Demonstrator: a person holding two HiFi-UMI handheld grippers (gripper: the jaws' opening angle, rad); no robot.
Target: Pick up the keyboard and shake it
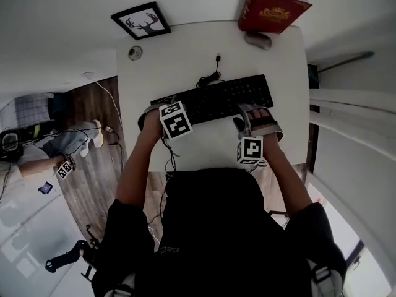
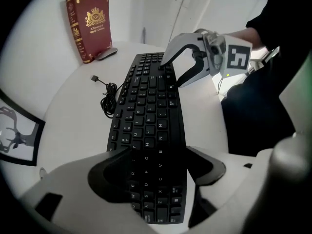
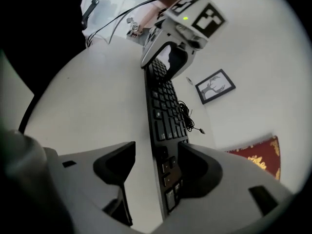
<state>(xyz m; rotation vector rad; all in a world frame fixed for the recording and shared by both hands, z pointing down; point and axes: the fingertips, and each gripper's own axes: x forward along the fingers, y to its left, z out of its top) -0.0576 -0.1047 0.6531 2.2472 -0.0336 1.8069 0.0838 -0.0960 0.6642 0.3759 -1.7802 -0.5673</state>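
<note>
My left hand-held gripper [image 2: 160, 152] stands wide open over the keyboard's [image 1: 226, 98] left end, and my right hand-held gripper [image 3: 155, 160] gapes round its right end. Neither is pinching yet. The keyboard lies on the worktop [image 1: 185, 51]. I reckon both should close together before I lift it level.

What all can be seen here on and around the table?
keyboard: one, black, middle of the table
cable: one, black, coiled behind the keyboard
book: one, red, standing at the far right corner
mouse: one, grey, beside the book
picture: one, black frame, far left corner
table: one, white, under all these
floor: one, brown wood, left of the table
left gripper: one, white, jaws apart at the keyboard's left end
right gripper: one, white, jaws apart astride its right end
</note>
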